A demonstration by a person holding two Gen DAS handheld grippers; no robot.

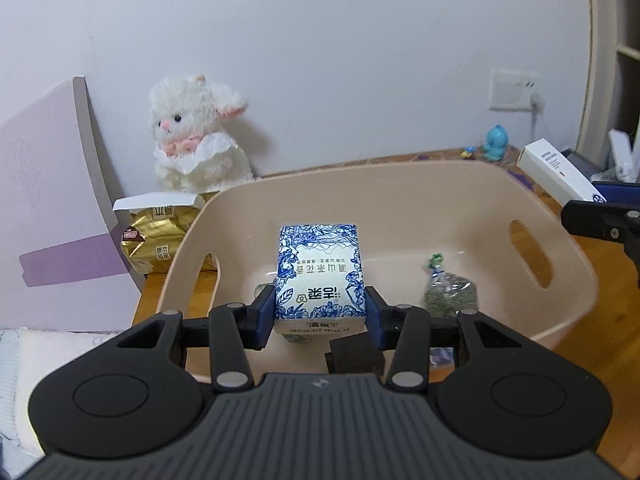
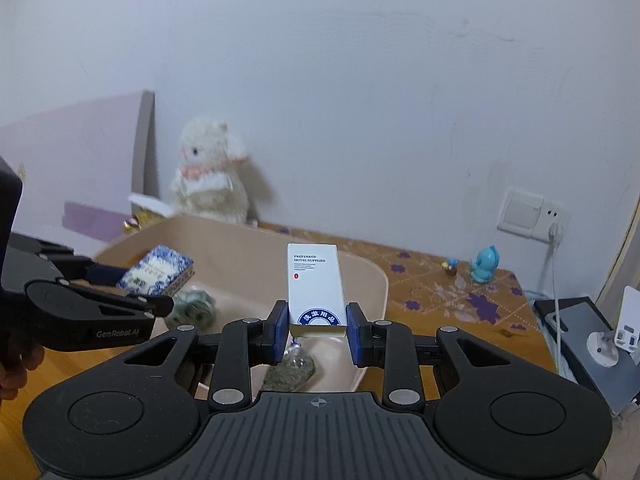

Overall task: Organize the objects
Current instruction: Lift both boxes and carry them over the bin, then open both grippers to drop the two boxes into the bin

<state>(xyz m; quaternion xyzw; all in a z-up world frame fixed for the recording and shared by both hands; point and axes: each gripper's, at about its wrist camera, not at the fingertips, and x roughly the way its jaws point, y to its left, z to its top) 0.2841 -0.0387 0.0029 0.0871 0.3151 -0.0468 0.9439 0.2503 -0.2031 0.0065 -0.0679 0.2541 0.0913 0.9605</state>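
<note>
My left gripper is shut on a blue-and-white floral tissue pack, held above the inside of a beige plastic basket. A small clear bag of green dried matter lies on the basket floor. My right gripper is shut on a white box printed "Preferred Hotel Supplies", held over the basket's near right corner. From the right wrist view the left gripper and its tissue pack appear at the left, over the basket. The white box shows at the right edge of the left wrist view.
A white plush lamb sits against the wall behind the basket. A gold snack bag lies at its left, beside a pale purple board. A blue toy figure stands on the patterned wooden table. A wall socket has a cable.
</note>
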